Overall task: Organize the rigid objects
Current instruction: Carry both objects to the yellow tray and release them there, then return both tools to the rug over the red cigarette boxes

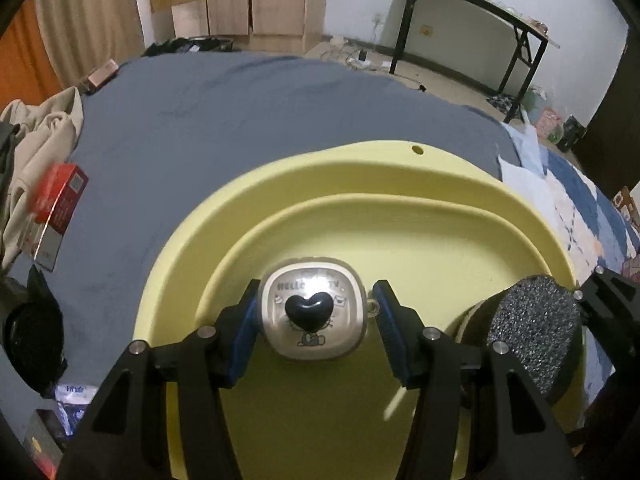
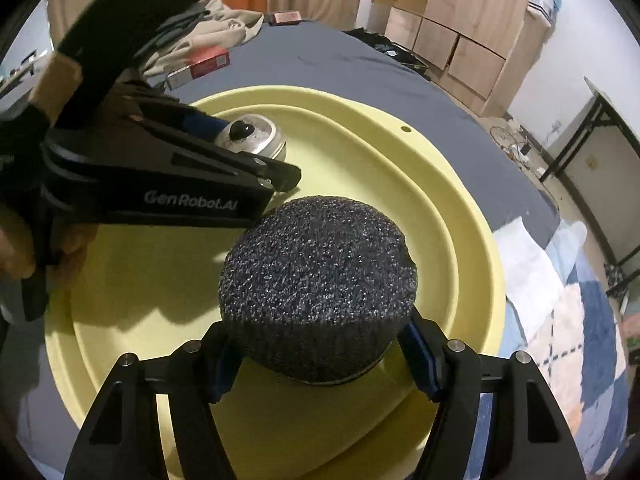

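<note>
Progress looks to be midway, as far as these views allow a judgement: two things are being brought into the yellow tray (image 1: 224, 216) on the bed (image 1: 208, 112), and neither seems let go yet. The left tool (image 1: 314, 314) is clenched on a small rounded tin (image 1: 313, 314) with a black heart-shaped knob, its blue pads against the tin's two sides, low over the tray's inner floor. The right tool (image 2: 320, 344) grasps a round dark-grey speckled thing (image 2: 318, 280), just beside the left one, over the near part of the same tray; whether it touches the floor cannot be told. Apart from these two, the tray looks bare. Left to do, in my judgement: set both down and release them, then fetch what lies loose on the bed, such as the red box (image 1: 60, 196) near the beige cloth (image 1: 36, 144) and a small pinkish box (image 2: 285, 18) at the far edge.
</note>
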### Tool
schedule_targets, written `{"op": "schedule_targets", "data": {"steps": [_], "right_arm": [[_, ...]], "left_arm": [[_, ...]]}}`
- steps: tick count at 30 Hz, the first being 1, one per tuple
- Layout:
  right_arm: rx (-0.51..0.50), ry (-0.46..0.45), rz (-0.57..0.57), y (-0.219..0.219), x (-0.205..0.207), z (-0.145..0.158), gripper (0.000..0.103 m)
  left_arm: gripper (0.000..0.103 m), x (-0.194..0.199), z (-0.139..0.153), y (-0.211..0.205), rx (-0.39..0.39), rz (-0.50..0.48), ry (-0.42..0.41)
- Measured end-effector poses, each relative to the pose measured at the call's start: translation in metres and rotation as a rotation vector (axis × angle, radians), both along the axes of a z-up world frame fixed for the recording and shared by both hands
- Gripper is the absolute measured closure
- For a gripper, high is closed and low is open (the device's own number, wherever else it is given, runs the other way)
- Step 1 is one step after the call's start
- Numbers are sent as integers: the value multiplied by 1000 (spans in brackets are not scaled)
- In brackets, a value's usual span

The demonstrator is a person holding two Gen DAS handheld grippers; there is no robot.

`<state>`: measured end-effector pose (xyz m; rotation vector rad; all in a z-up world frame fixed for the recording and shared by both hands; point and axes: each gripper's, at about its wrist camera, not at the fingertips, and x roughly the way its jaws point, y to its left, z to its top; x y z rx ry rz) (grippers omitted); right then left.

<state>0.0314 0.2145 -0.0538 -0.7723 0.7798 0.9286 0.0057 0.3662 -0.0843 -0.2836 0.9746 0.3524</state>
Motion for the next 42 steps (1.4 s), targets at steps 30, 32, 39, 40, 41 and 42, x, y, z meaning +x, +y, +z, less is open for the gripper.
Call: {"op": "schedule_targets", "data": {"steps": [30,32,39,40,41,42], "right_arm": [[191,-27,-253,-313,-58,133,0],[176,-65,-359,-370,-60,138,0],[146,-76,-614,-491,-53,127,0],[163,-78,-631,-500,-52,129,0],[186,-58,-640,-502,-45,130,0],[209,-36,-646,-508,-44,130,0]], "left_arm": [[0,40,121,-206,-167,-122,-242],[0,44,124,-249,-197,-186,-231],[0,36,99,-360,-151,-476,-72],[0,32,95,-366,-130,-506,-52],[0,28,92,-367,-115,-527,-32],[0,27,90,-368,-108,-547,-8]]}}
